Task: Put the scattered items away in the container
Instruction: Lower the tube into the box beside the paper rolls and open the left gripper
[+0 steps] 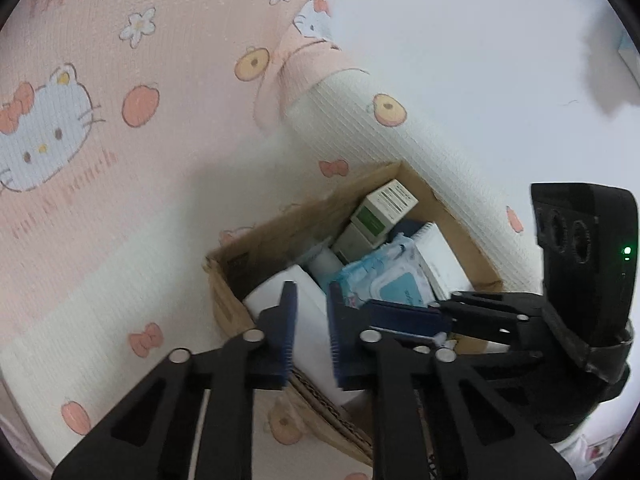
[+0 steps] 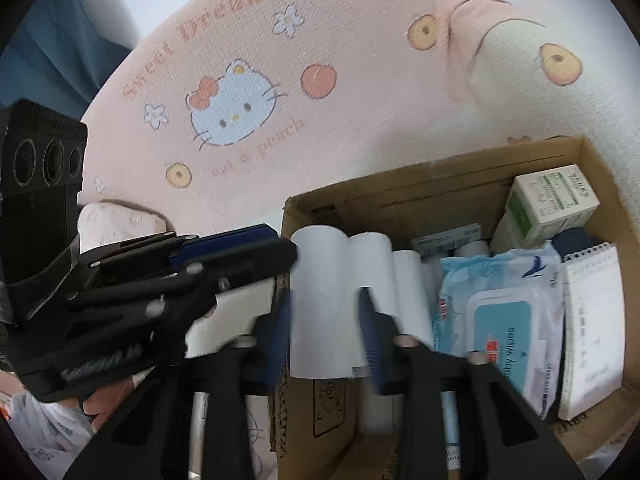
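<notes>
A brown cardboard box (image 2: 400,196) sits on a pink cartoon-cat bedsheet. It holds white paper rolls (image 2: 320,300), a blue wet-wipes pack (image 2: 504,320), a green-and-white carton (image 2: 552,204) and a spiral notepad (image 2: 592,332). My right gripper (image 2: 326,312) is open over the box's near left side, its blue pads either side of a white roll without pressing it. My left gripper (image 1: 312,312) is open and empty over the box (image 1: 280,220), above a white roll (image 1: 308,320). The right gripper (image 1: 404,316) crosses in from the right there.
The pink-and-white sheet (image 1: 100,140) surrounds the box, with a rolled-up part (image 1: 360,128) behind it. A white wall (image 1: 460,40) is beyond. A blue curtain (image 2: 60,60) hangs at far left. A small patterned pillow (image 2: 116,220) lies left of the box.
</notes>
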A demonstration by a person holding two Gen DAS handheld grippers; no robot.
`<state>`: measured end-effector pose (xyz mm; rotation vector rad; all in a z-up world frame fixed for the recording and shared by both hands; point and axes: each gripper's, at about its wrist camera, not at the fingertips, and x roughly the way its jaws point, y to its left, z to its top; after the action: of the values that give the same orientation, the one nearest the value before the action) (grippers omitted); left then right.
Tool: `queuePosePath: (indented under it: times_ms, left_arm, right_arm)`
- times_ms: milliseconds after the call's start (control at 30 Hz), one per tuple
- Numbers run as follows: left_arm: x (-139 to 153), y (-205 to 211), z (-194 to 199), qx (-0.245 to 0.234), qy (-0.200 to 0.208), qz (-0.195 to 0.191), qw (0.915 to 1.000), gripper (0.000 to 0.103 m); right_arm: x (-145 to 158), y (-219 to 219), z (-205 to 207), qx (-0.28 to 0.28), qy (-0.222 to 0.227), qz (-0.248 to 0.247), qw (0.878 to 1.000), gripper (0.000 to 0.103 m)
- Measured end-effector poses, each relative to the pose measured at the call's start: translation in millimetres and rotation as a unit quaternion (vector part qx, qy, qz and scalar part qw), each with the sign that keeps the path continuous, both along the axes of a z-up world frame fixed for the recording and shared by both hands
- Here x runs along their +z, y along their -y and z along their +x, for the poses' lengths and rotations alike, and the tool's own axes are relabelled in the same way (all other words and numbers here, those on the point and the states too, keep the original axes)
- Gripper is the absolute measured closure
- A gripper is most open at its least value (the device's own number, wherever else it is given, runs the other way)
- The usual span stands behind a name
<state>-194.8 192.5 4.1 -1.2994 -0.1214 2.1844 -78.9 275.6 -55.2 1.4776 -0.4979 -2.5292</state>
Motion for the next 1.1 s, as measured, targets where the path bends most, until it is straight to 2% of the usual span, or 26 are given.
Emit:
queuePosePath:
  times_ms: [133, 333, 433, 467, 500, 633, 700, 800, 900, 1000, 1033, 1100]
  left_arm:
    - [-7.1, -0.1, -6.1, -0.002, 0.022, 0.006, 0.9997, 0.092]
    - [-30.3, -11.9, -8.2, -0.028, 0.046, -0.022, 0.9983, 0.092]
    - [-51.9, -13.0, -15.7, -0.036, 0.116, -0.01, 0.9925, 0.094]
    - [-53.3, -11.3, -16.5, -0.031, 0.117, -0.006, 0.9927, 0.094]
    - [-52.2, -10.7, -16.7, -0.03, 0.112, -0.006, 0.9932, 0.094]
    - [-43.3, -12.5, -15.7, -0.024, 0.075, -0.033, 0.9963, 0.094]
    - [-38.7, -10.4, -15.2, -0.016, 0.061, -0.027, 0.9977, 0.093]
    - [-32.0, -4.2, -16.8, 0.001, 0.055, -0.009, 0.9984, 0.09]
    - [-28.7, -2.2, -16.5, 0.007, 0.052, -0.009, 0.9986, 0.082]
    - [-28.0, -7.4, -11.6, -0.012, 0.05, -0.021, 0.9984, 0.076]
    - [-28.0, -10.5, -9.2, -0.022, 0.048, -0.031, 0.9981, 0.076]
    - [-28.7, -18.0, -5.6, -0.04, 0.041, -0.051, 0.9971, 0.075]
  right_arm:
    - [-3.2, 5.8, -5.4, 0.008, 0.013, 0.022, 1.0, 0.083]
    - [-15.5, 15.7, -11.4, 0.027, 0.033, 0.031, 0.999, 0.083]
    - [-29.6, 19.4, -15.9, 0.035, 0.057, 0.042, 0.997, 0.083]
    - [-38.5, 20.6, -17.9, 0.036, 0.071, 0.046, 0.996, 0.081]
    - [-40.8, 20.6, -17.4, 0.036, 0.064, 0.044, 0.996, 0.081]
    - [-34.1, 16.0, -15.4, 0.037, 0.049, 0.02, 0.998, 0.081]
    - [-27.4, 13.6, -14.9, 0.038, 0.041, 0.003, 0.998, 0.081]
    - [-15.2, 9.7, -14.5, 0.031, 0.021, 0.027, 0.999, 0.081]
    - [-14.5, 0.0, -19.0, 0.012, 0.033, 0.044, 0.998, 0.08]
    - [-15.6, -4.7, -19.0, 0.001, 0.038, 0.08, 0.996, 0.059]
    - [-15.2, -8.0, -17.7, -0.004, 0.033, 0.093, 0.995, 0.055]
    - [-17.1, -11.4, -16.1, -0.004, 0.033, 0.102, 0.994, 0.055]
